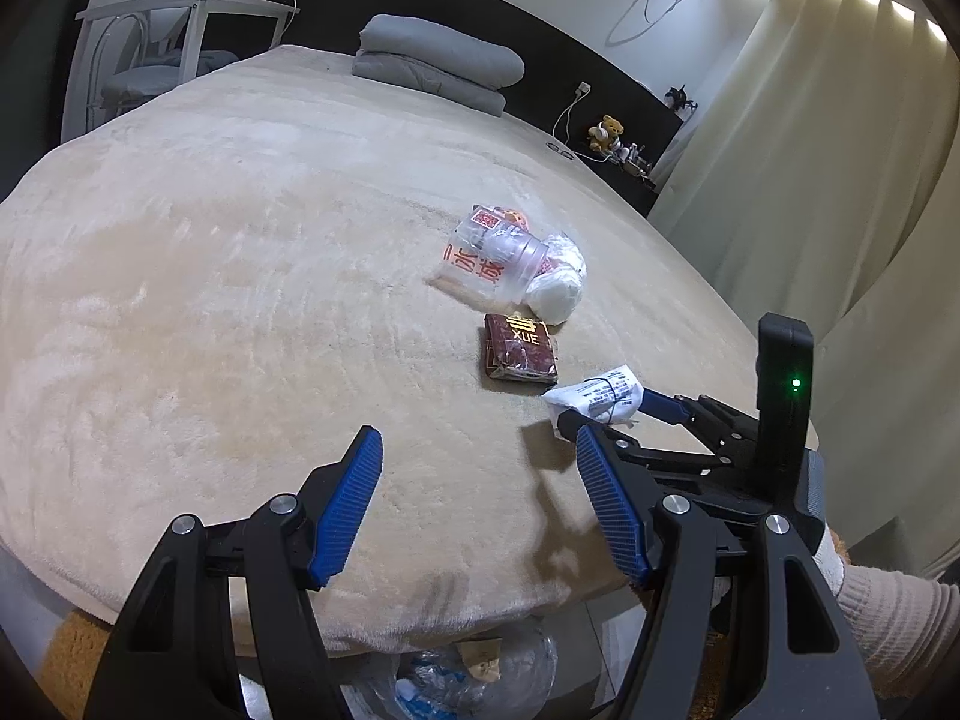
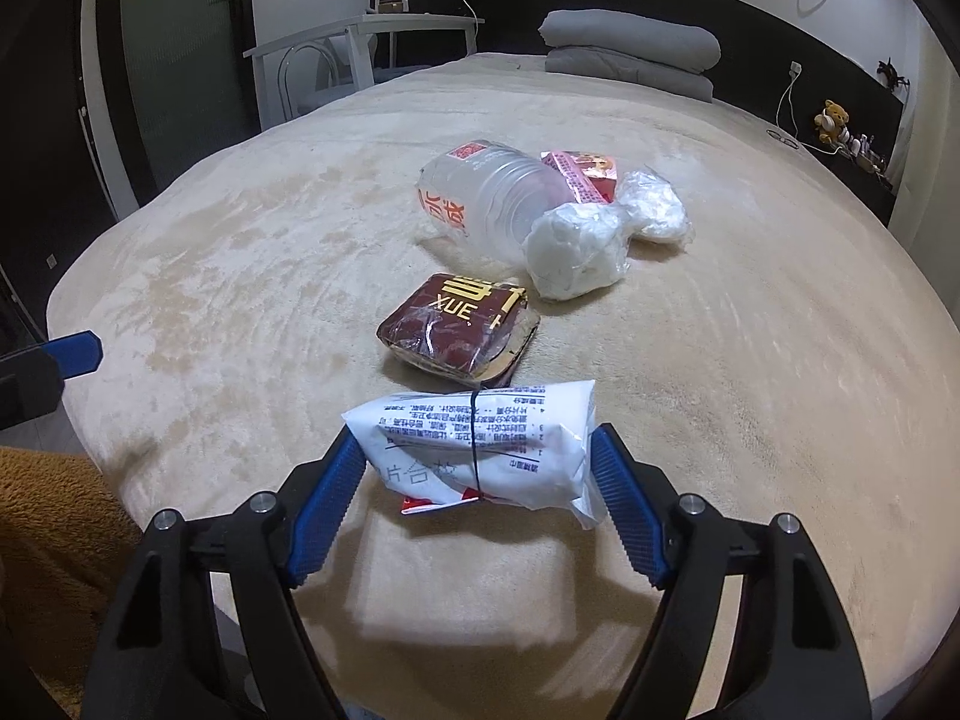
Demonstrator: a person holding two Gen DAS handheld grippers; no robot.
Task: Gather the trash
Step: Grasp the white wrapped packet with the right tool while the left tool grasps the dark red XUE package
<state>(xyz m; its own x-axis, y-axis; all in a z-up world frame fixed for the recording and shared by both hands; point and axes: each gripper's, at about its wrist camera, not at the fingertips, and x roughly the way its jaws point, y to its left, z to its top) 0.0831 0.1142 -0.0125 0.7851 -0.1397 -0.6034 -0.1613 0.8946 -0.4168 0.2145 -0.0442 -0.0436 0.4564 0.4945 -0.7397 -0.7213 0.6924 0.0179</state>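
Left wrist view: the left gripper (image 1: 480, 498) hovers over the near edge of the bed (image 1: 210, 300), which is covered by a beige plush blanket. Its blue ribbed fingers (image 1: 348, 510) stand apart with nothing between them. To the right, the right gripper (image 1: 606, 414) holds a white printed packet (image 1: 600, 399) at the bed's near right edge. Just beyond the packet lies a dark red pack marked XUE (image 1: 519, 351). Further on lies a clear plastic bottle (image 1: 489, 261) on its side, touching a bag of white wadding (image 1: 558, 288). A clear bag holding scraps (image 1: 474, 672) shows on the floor below the bed edge. A folded grey quilt (image 1: 438, 60) sits at the head of the bed. A cream ribbed sleeve (image 1: 888, 612) shows at the lower right.

Right wrist view: the right gripper (image 2: 477, 468) has its fingers (image 2: 327, 504) clamped on the white printed packet (image 2: 480, 444), one pad pressing each end. The packet is lifted clear of the blanket and casts a shadow beneath. A thin black band runs round its middle. Just behind it lies the dark red pack marked XUE (image 2: 456, 324), in wrinkled film. Further back are the clear plastic bottle (image 2: 492, 198), a red and pink wrapper (image 2: 582, 174) and two bags of white wadding (image 2: 576, 252), all touching. One finger of the left gripper (image 2: 75, 354) enters at the left edge.
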